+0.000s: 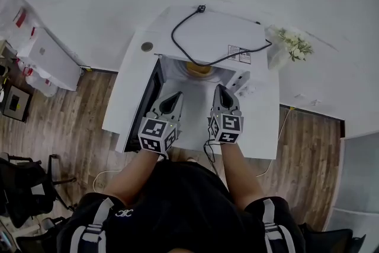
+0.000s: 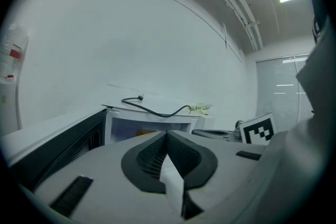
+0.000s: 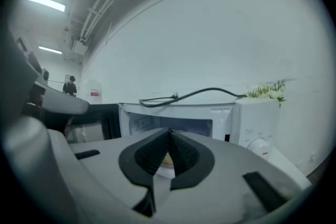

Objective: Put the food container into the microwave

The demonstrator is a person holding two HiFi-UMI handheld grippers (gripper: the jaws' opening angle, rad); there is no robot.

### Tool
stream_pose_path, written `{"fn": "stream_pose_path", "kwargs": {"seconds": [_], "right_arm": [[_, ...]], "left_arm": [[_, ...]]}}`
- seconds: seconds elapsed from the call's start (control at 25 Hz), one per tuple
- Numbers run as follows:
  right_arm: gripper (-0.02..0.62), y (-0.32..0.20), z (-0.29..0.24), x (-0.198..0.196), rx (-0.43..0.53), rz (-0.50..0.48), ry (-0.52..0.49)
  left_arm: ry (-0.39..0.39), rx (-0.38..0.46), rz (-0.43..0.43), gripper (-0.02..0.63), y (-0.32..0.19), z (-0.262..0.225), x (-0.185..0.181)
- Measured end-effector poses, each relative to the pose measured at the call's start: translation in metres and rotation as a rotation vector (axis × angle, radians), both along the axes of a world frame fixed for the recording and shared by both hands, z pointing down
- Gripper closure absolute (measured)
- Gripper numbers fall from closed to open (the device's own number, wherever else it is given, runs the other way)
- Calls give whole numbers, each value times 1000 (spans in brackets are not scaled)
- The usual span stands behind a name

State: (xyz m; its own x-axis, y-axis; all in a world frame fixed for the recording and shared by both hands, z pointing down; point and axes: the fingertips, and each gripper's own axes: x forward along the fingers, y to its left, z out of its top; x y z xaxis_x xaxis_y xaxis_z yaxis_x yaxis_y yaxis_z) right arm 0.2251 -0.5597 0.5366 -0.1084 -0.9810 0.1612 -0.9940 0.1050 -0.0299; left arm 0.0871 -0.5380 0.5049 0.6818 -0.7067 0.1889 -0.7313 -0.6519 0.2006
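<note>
Both the left gripper (image 1: 175,95) and right gripper (image 1: 219,89) hover clenched and empty over the worktop's (image 1: 127,86) near edge, while the food container (image 1: 199,70) sits inside the microwave (image 1: 219,38) at the back edge, so swinging the open door (image 1: 145,106) shut looks next.
</note>
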Motion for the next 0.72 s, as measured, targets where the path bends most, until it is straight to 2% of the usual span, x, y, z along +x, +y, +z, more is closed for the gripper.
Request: {"fn": "stream_pose_path", "kwargs": {"seconds": [0.32,0.72], "right_arm": [[597,42,-42,-12,91,-50,32],[597,49,-34,-21,67,-57,-26]], "left_arm": [[3,8,32,603,4,-2,12],[-10,8,15,603,8,-2,6]]}}
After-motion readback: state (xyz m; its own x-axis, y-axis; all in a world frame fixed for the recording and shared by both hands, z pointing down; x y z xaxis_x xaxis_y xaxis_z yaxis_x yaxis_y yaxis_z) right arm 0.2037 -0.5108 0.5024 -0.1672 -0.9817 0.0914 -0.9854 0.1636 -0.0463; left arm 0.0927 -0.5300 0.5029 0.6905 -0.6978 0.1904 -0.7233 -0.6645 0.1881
